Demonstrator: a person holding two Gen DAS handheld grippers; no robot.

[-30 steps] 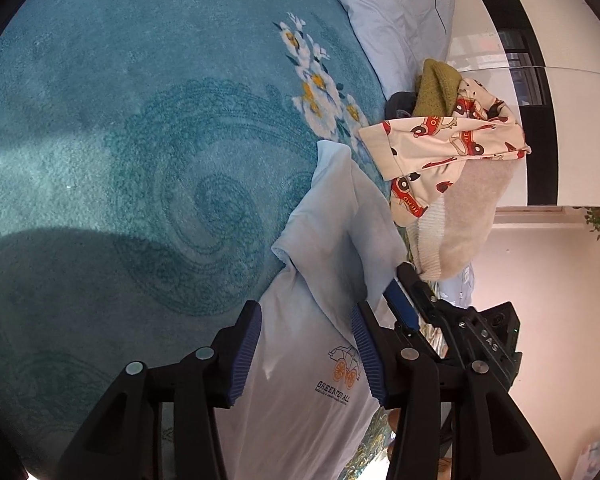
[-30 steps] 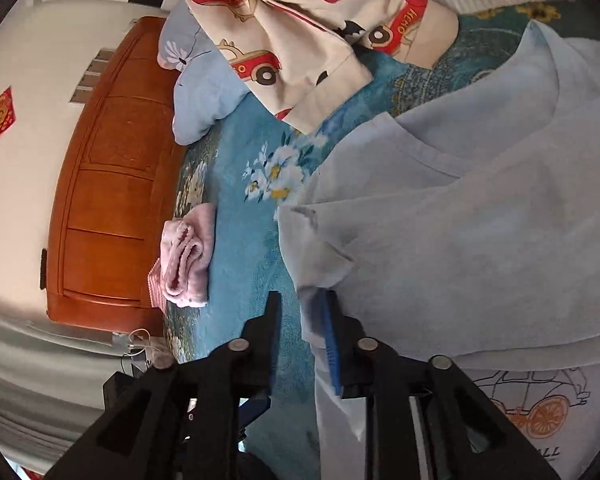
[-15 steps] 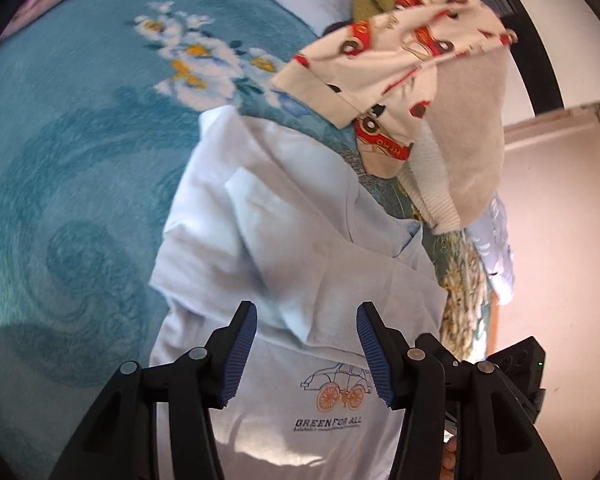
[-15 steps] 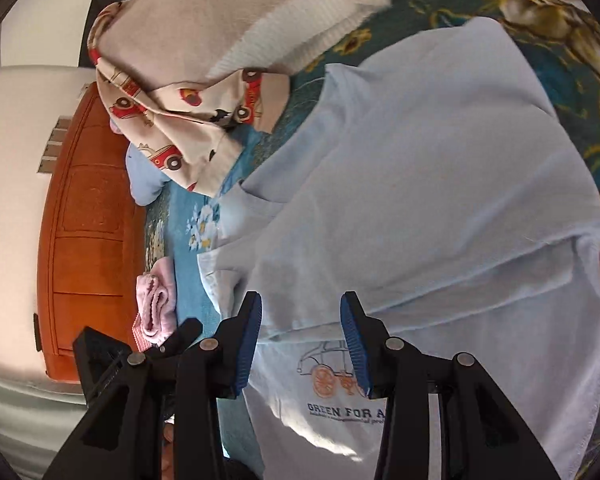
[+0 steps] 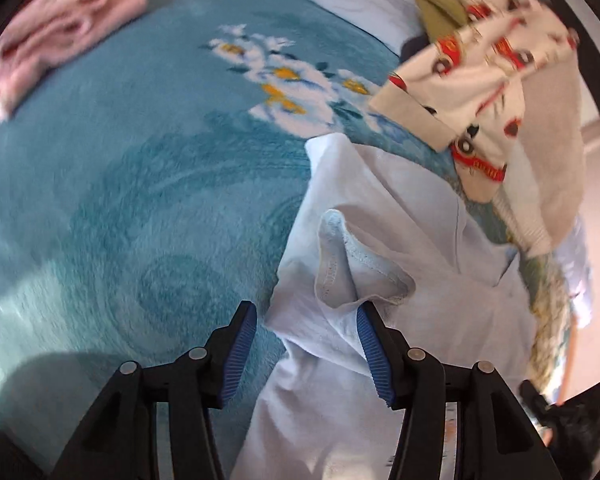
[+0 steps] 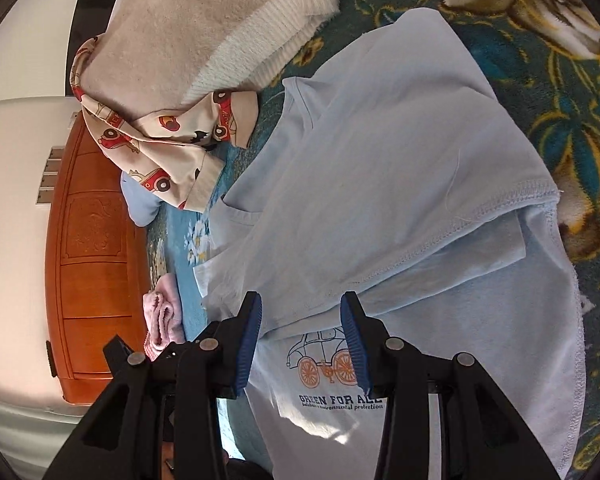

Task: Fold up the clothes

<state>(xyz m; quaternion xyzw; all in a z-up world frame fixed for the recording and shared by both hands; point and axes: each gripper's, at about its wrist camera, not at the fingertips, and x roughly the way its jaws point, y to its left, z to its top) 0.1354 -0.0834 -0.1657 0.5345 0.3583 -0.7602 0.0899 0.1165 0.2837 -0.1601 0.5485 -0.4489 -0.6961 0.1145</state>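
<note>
The light blue shirt [image 6: 400,184] lies on the bed [image 5: 140,200] with one side already folded over, both the left gripper [image 5: 304,340] and the right gripper [image 6: 300,336] are open and empty, and several garments [image 6: 172,80] wait unfolded.

Bright daylight fills both fisheye views, edges curved and ringed by black corners. The left wrist view is smeared with motion blur, worst on the pink towel [image 5: 56,36]; a dark shadow lies on the blue bedspread [image 5: 112,208] at lower left. The right wrist view is sharp.
</note>
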